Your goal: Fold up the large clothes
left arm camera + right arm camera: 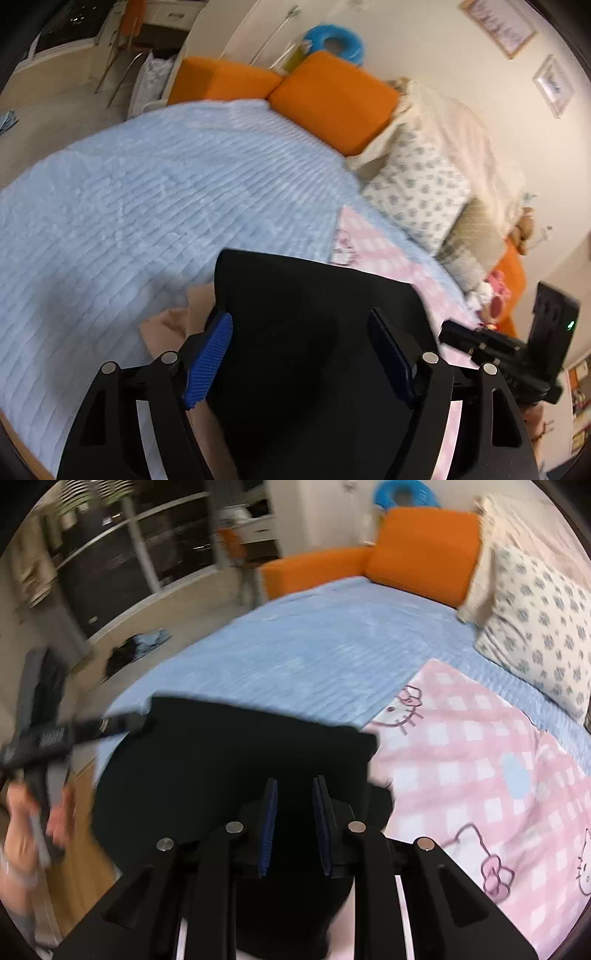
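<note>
A large black garment (314,332) lies on the light blue bedspread (147,192), partly over a pink checked cartoon-cat blanket (480,760). My left gripper (301,332) is open, its blue pads (208,354) spread wide just above the garment. My right gripper (294,801) hovers over the same garment (229,760), its jaws a narrow gap apart with nothing visibly between them. The left gripper also shows at the left edge of the right wrist view (55,738), and the right gripper at the right of the left wrist view (517,347). A beige piece of fabric (173,325) peeks out beside the garment.
Orange cushions (332,99) and a flower-print pillow (535,627) line the far and right sides of the bed. Soft toys (495,295) sit at the bed's right. Clothes (136,646) lie on the floor to the left. The wooden bed edge (81,786) runs near me.
</note>
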A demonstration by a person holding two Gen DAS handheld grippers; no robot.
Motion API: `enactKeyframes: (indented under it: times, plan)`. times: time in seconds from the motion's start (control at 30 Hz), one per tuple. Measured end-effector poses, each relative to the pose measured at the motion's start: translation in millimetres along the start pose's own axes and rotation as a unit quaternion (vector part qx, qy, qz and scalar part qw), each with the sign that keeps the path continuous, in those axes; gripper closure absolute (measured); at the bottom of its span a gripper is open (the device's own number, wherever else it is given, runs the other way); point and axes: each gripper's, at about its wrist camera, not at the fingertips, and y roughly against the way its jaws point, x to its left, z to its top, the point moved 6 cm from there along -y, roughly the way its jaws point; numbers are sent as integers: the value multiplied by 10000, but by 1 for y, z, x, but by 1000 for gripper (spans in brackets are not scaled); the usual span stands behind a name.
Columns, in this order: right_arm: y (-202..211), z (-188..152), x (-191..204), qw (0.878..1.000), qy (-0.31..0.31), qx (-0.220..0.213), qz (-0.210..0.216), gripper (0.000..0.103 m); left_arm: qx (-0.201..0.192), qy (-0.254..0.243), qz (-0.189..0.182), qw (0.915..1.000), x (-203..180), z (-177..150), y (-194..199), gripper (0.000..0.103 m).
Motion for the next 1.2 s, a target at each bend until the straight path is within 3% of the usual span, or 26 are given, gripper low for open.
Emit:
enactKeyframes:
  times: [0.17,0.3,0.4,0.43,0.53,0.57,0.7,0.73,0.77,0.8,0.87,1.03,1.1,1.2]
  plan:
    - [29,-50,18,9999,114,-32,115,83,134,-452,-203,9987,-34,-38,35,26]
    - [3,-68,7,9990,-5,147,-433,84,537,-785,410,9946,-34,-68,5,30]
    - [-22,-75,-5,9977,-293,194,-574,75,659,-759,674,9927,-23,-75,-21,30]
    - [-28,-77,-8,9973,-348,168,-619,67,636,-757,734,9924,-22,-76,-26,29]
    - [-37,-83,-17,9958,-637,-79,-654,61,562,-810,856,9914,-22,-74,-34,28]
    - [-36,-84,-19,9949,-748,-168,-661,53,530,-796,883,9915,-23,-73,-33,27]
    - [-13,-82,-20,9941,-792,-414,-620,45,97,-968,1073,9895,-40,-74,-2,30]
    - [-4,-82,-19,9941,-792,-494,-553,35,-59,-1045,1124,9881,-47,-76,9,30]
    - [14,-83,-12,9944,-711,-665,-419,17,-269,-1171,1224,9852,-57,-81,26,29]
    - [27,-85,-6,9942,-629,-804,-353,6,-423,-1299,1286,9822,-66,-85,39,27]
    - [57,-94,11,9926,-372,-1140,-192,5,-980,-1719,1459,9693,-91,-104,75,8]
    - [104,-134,41,9845,-50,-1695,-439,5,-1710,-2328,2158,9327,-116,-156,117,3]
    - [111,-155,50,9801,2,-1872,-659,5,-1739,-2379,2301,9275,-116,-173,116,3]
    - [104,-183,62,9781,124,-1874,-901,5,-1507,-2295,2256,9348,-101,-200,98,3]
